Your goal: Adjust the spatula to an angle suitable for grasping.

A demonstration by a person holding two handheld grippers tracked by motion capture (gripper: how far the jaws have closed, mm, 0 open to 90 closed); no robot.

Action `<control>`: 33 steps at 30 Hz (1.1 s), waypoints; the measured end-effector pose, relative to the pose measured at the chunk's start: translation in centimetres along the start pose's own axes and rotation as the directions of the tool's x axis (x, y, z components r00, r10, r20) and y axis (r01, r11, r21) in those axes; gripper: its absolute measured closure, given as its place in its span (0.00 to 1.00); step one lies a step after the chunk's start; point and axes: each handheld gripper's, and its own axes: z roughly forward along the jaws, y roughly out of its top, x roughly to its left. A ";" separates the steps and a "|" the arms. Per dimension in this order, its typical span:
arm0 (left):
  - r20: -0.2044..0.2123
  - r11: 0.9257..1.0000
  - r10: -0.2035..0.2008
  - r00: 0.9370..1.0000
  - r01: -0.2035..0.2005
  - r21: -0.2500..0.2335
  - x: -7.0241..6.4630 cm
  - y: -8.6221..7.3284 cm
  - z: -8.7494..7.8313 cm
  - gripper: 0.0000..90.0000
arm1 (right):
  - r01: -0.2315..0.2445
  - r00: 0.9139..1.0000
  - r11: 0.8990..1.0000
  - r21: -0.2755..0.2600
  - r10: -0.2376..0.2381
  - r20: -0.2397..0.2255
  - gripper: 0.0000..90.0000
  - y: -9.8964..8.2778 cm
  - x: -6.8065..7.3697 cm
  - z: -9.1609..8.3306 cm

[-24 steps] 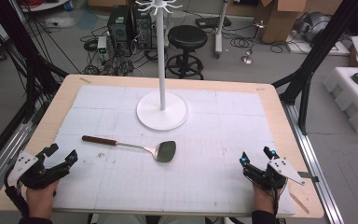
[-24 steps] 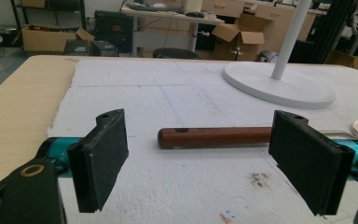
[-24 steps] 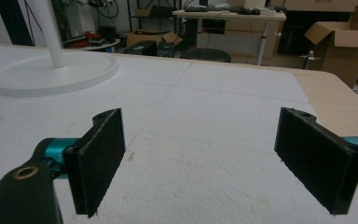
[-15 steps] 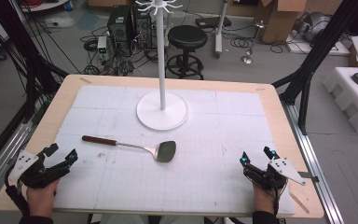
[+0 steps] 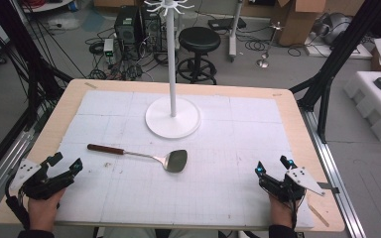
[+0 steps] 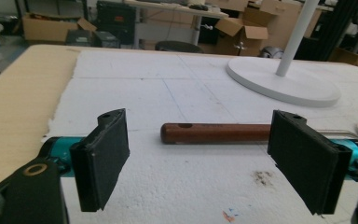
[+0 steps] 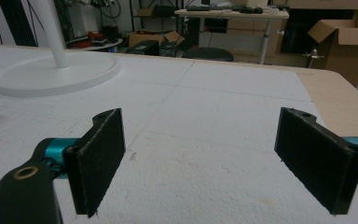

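Spatula (image 5: 141, 155) flat at centre-left of the high view, below the white stand (image 5: 172, 117). Left gripper (image 5: 63, 164) lower left, right gripper (image 5: 273, 166) lower right, both spread wide, empty. Risk: thin round handle (image 6: 214, 132) rolling off the pads if pinched off-centre.

Brown-handled spatula (image 5: 144, 155), white stand (image 5: 172, 116)

In the left gripper view, the spatula (image 6: 216, 132) handle's right end is hidden behind a jaw, and its blade is cut off at the right edge. In the high view, the stand (image 5: 172, 69) top is cropped.
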 end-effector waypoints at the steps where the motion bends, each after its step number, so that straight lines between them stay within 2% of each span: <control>1: 0.009 1.000 -0.009 1.000 0.009 0.009 0.1 0.0 0.1 0.26 | 0.011 1.000 1.000 0.002 -0.011 -0.002 0.17 0.0 -0.1 0.1; 3: 0.027 0.999 -0.023 0.999 0.023 0.023 0.3 0.1 0.2 0.31 | 0.014 1.000 1.000 0.011 -0.014 -0.002 0.17 0.0 0.0 0.1; 4: 0.035 0.999 -0.031 0.999 0.030 0.029 0.4 0.2 0.2 0.36 | 0.016 1.000 1.000 0.012 -0.016 0.001 0.17 0.0 0.1 0.1; 5: 0.039 0.999 -0.033 0.999 0.031 0.035 0.4 0.2 0.1 0.47 | 0.013 1.000 1.000 0.016 -0.013 0.000 0.17 0.0 0.1 0.1; 6: 0.020 0.999 -0.025 0.999 0.024 0.039 0.3 0.3 0.0 0.66 | 0.018 1.000 1.000 0.015 -0.018 0.000 0.17 0.1 0.1 0.1; 7: -0.005 0.999 -0.006 1.000 0.007 0.050 0.3 0.5 0.0 0.93 | 0.016 1.000 1.000 0.015 -0.016 -0.002 0.17 0.0 0.1 0.1; 8: -0.019 0.998 0.008 1.000 -0.007 0.057 0.4 0.8 0.1 0.93 | 0.016 1.000 1.000 0.015 -0.016 -0.002 0.17 0.0 0.1 0.1; 9: -0.031 0.998 0.019 0.999 -0.017 0.058 0.4 1.2 0.3 0.97 | 0.015 1.000 1.000 0.016 -0.015 -0.002 0.17 0.0 0.1 0.1; 10: -0.030 0.995 0.054 0.998 -0.052 0.080 0.6 2.4 1.1 0.99 | 0.014 1.000 1.000 0.017 -0.014 -0.003 0.17 0.1 0.0 0.1; 11: -0.030 0.995 0.054 0.998 -0.052 0.080 0.6 2.4 1.1 1.00 | 0.014 1.000 1.000 0.017 -0.014 -0.003 0.17 0.1 0.0 0.1; 12: -0.032 0.993 0.075 0.997 -0.072 0.096 0.8 3.1 1.6 1.00 | 0.018 1.000 1.000 0.016 -0.018 -0.003 0.17 0.1 0.0 0.2; 14: -0.037 0.986 0.088 0.995 -0.082 0.145 1.4 4.2 2.8 1.00 | 0.014 1.000 1.000 0.017 -0.014 -0.003 0.17 0.1 0.0 0.2; 15: -0.042 0.977 0.099 0.994 -0.089 0.192 1.9 4.6 3.7 1.00 | 0.013 1.000 1.000 0.019 -0.013 -0.003 0.17 0.1 0.0 0.1; 16: -0.048 0.973 0.102 0.994 -0.090 0.214 2.1 4.8 4.2 1.00 | 0.017 1.000 1.000 0.016 -0.016 -0.003 0.17 0.1 0.0 0.2; 17: -0.049 0.964 0.103 0.993 -0.088 0.252 2.5 4.9 4.8 1.00 | 0.012 1.000 1.000 0.016 -0.012 -0.004 0.17 0.1 0.0 0.1; 19: -0.052 0.949 0.101 0.993 -0.081 0.306 3.0 4.8 6.0 1.00 | 0.010 1.000 1.000 0.011 -0.010 -0.002 0.17 0.1 0.0 0.1; 20: -0.052 0.944 0.096 0.994 -0.075 0.321 3.1 4.7 6.3 1.00 | 0.006 1.000 1.000 0.011 -0.006 -0.001 0.17 0.0 0.0 0.1; 21: -0.060 0.931 0.095 0.994 -0.067 0.359 3.3 4.2 7.1 1.00 | 0.005 1.000 1.000 0.011 -0.005 -0.003 0.17 0.0 0.0 0.1; 22: -0.060 0.931 0.095 0.994 -0.067 0.359 3.3 4.2 7.1 1.00 | 0.005 1.000 1.000 0.011 -0.005 -0.003 0.17 0.0 0.0 0.1; 24: -0.066 0.917 0.083 0.994 -0.050 0.397 3.4 3.8 7.7 1.00 | 0.005 1.000 1.000 0.012 -0.005 -0.003 0.17 0.0 0.0 0.1; 25: -0.066 0.912 0.079 0.995 -0.046 0.408 3.4 3.6 8.0 1.00 | 0.001 1.000 1.000 0.012 -0.001 -0.003 0.17 0.0 0.0 0.1; 29: -0.063 0.907 0.082 0.995 -0.048 0.419 3.1 3.1 9.0 1.00 | 0.003 1.000 1.000 0.009 -0.003 -0.002 0.17 0.0 0.0 0.1; 32: -0.043 0.897 0.070 0.997 -0.044 0.439 2.7 2.6 9.5 1.00 | 0.003 1.000 1.000 0.009 -0.003 -0.004 0.17 0.0 0.0 0.1; 33: -0.049 0.895 0.082 0.995 -0.052 0.442 2.5 2.6 9.6 1.00 | 0.004 1.000 1.000 0.009 -0.004 -0.005 0.17 0.0 0.0 0.0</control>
